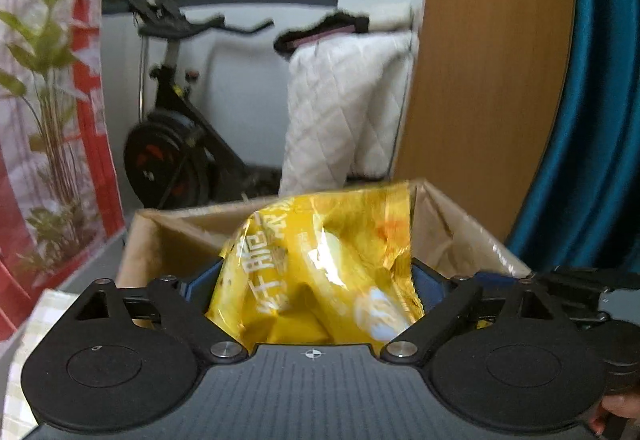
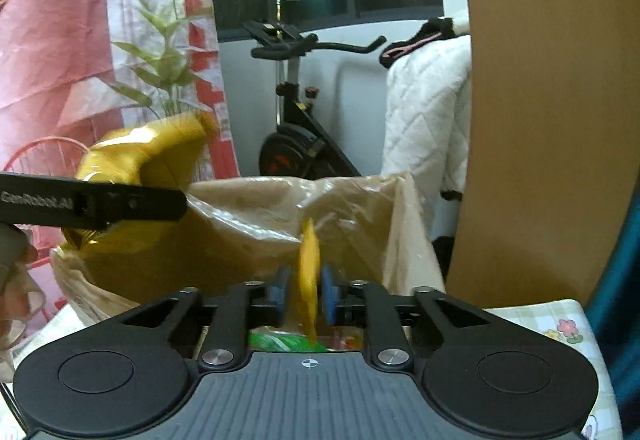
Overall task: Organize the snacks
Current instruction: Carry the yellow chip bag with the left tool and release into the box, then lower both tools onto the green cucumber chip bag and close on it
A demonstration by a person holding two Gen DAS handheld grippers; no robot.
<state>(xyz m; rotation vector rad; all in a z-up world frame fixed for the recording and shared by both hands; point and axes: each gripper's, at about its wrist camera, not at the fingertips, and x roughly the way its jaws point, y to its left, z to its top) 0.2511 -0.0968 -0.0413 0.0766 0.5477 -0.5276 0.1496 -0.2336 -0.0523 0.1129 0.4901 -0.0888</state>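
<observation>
A crinkly yellow snack bag (image 1: 320, 264) sits between the fingers of my left gripper (image 1: 316, 280), which is shut on its sides and holds it over an open cardboard box (image 1: 168, 236). The same bag (image 2: 136, 159) shows at the left of the right wrist view, with the left gripper's arm across it. My right gripper (image 2: 306, 294) is shut on a thin yellow packet (image 2: 309, 272), seen edge-on, above the box lined with clear plastic (image 2: 360, 215). Green and red packets (image 2: 280, 342) lie below the right gripper.
An exercise bike (image 1: 172, 143) and a white quilted cover (image 1: 340, 111) stand behind the box. A wooden panel (image 1: 488, 79) and a teal curtain (image 1: 592, 119) are at the right. A plant (image 1: 48, 79) is at the left. A checked tablecloth (image 2: 552, 324) covers the table.
</observation>
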